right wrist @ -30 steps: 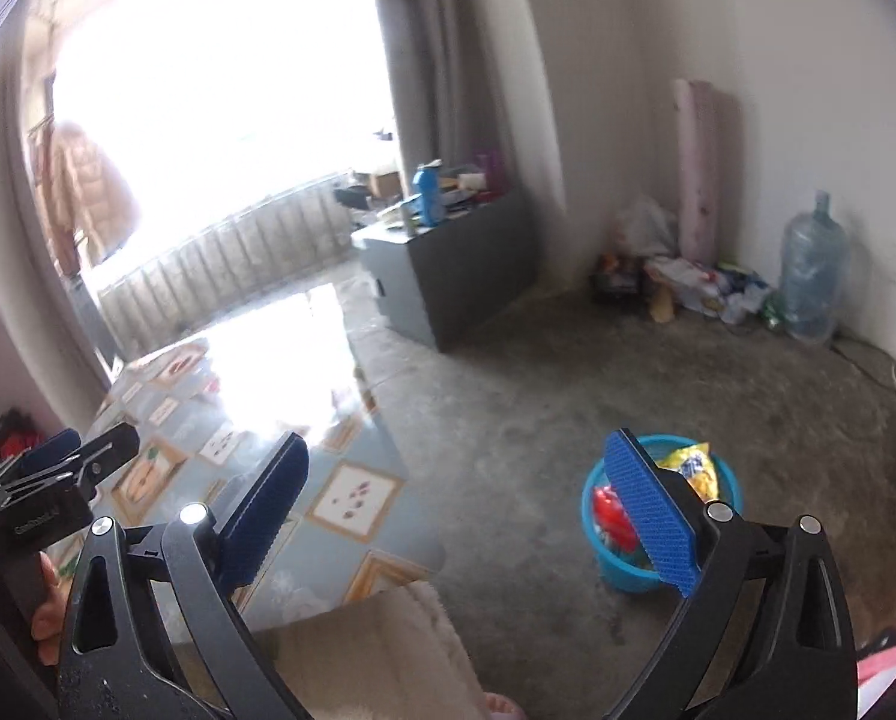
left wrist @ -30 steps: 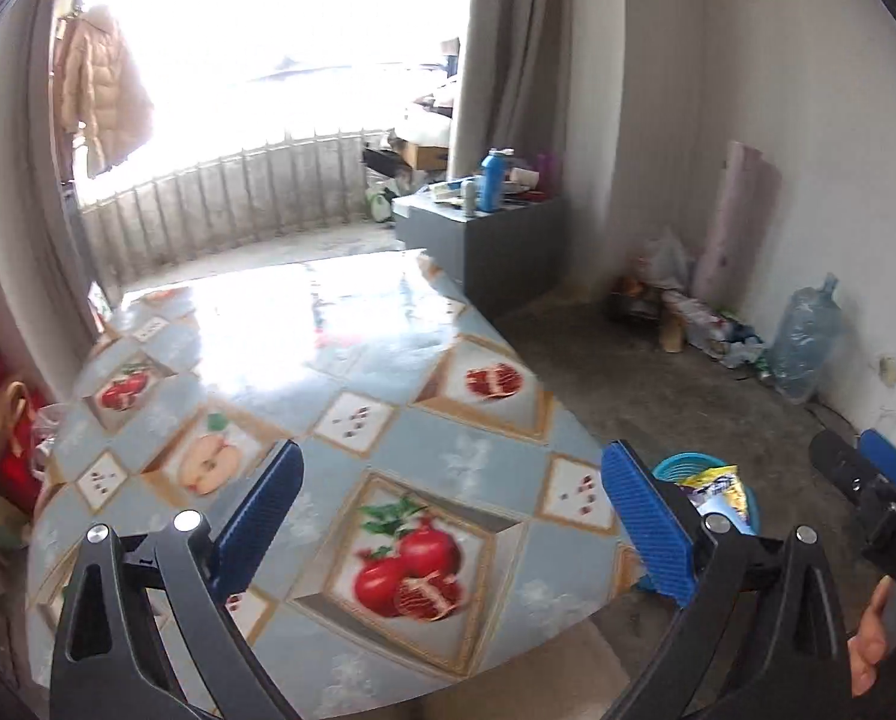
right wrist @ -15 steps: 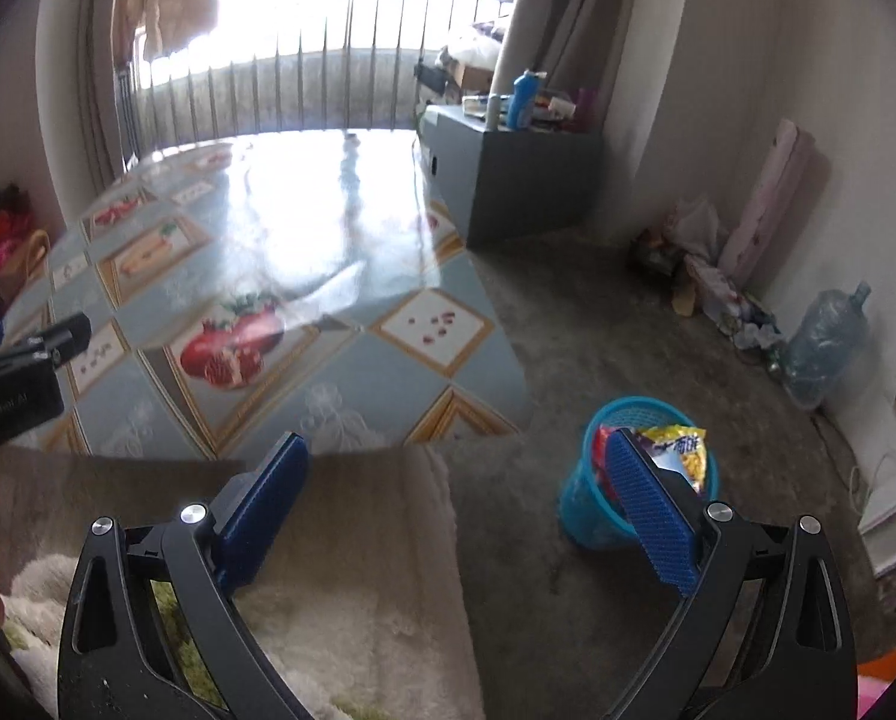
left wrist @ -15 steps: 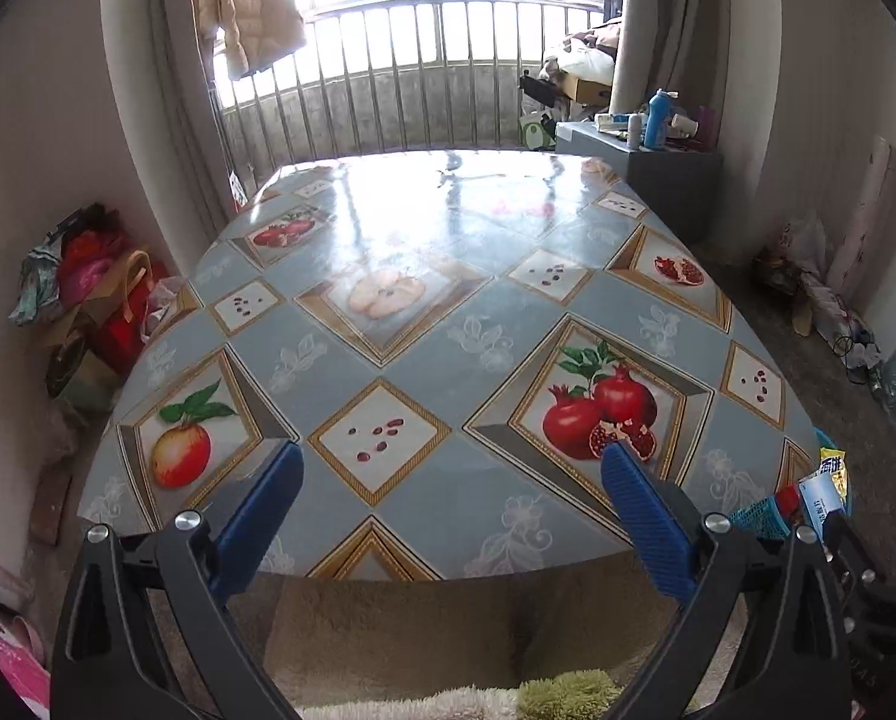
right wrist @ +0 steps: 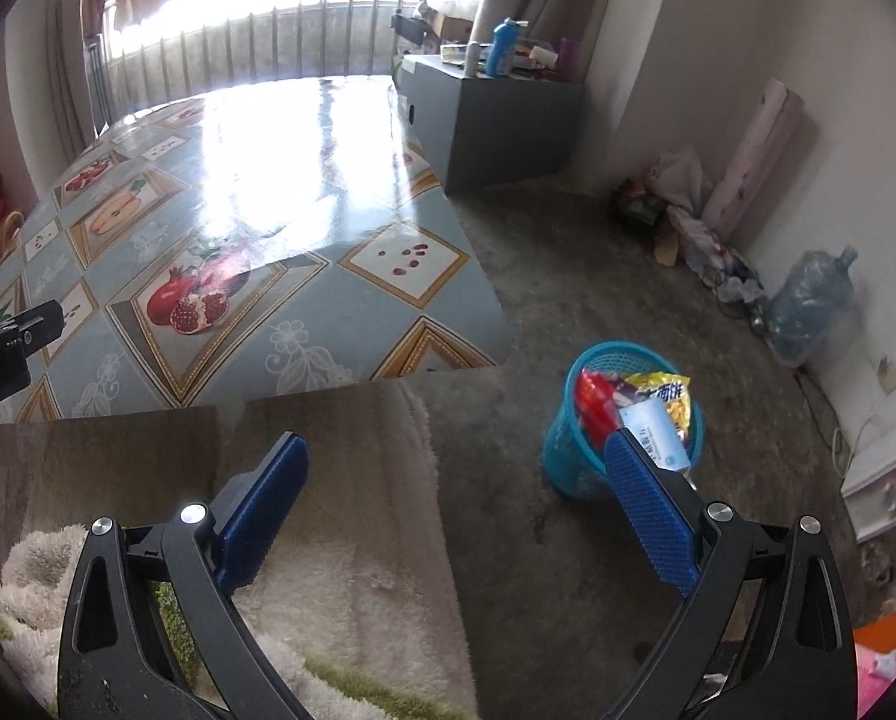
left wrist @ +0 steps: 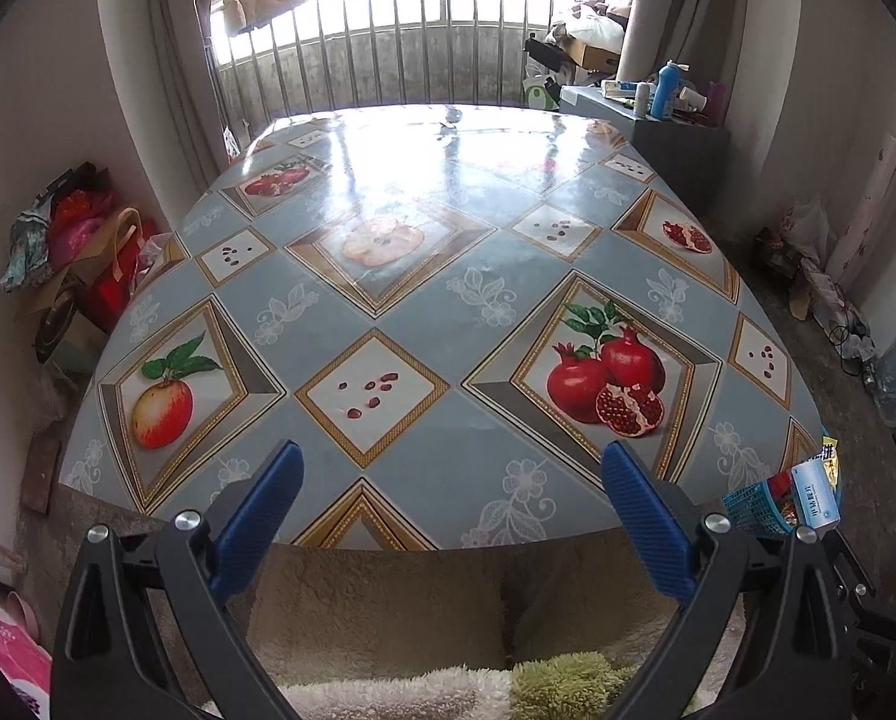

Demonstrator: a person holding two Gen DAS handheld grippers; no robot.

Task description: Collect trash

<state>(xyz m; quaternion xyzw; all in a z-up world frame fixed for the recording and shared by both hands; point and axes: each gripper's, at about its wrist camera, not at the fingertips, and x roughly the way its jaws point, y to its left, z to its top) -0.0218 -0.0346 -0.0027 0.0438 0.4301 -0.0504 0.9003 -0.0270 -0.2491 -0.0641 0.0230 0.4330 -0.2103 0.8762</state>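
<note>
Both grippers are hanging released and are holding nothing: the left gripper (left wrist: 451, 507), seen low in the left wrist view, is showing its blue pads spread wide apart above the near edge of the table (left wrist: 399, 228), and the right gripper (right wrist: 457, 516), low in the right wrist view, is also gaping wide with nothing between its pads. The table, with its fruit-pattern oilcloth, is filling the middle of the left wrist view, and I am finding no wrapper or box lying on its surface. The trash is sitting in the blue trash basket (right wrist: 568, 456), which is standing on the concrete floor (right wrist: 598, 252) at the right of the table corner, in the lower right of the right wrist view; a red packet (right wrist: 593, 405), a yellow snack bag (right wrist: 664, 393) and a white-and-blue box (right wrist: 655, 435) are sticking out of its top. In the left wrist view the same basket is peeking out at the far right edge, partly hidden by the gripper frame. I am judging that the collecting step is finished or nearly finished, as the grippers are carrying nothing. The next move is probably calling for a look around the table; if any piece is left there, one gripper must come down over it.
</note>
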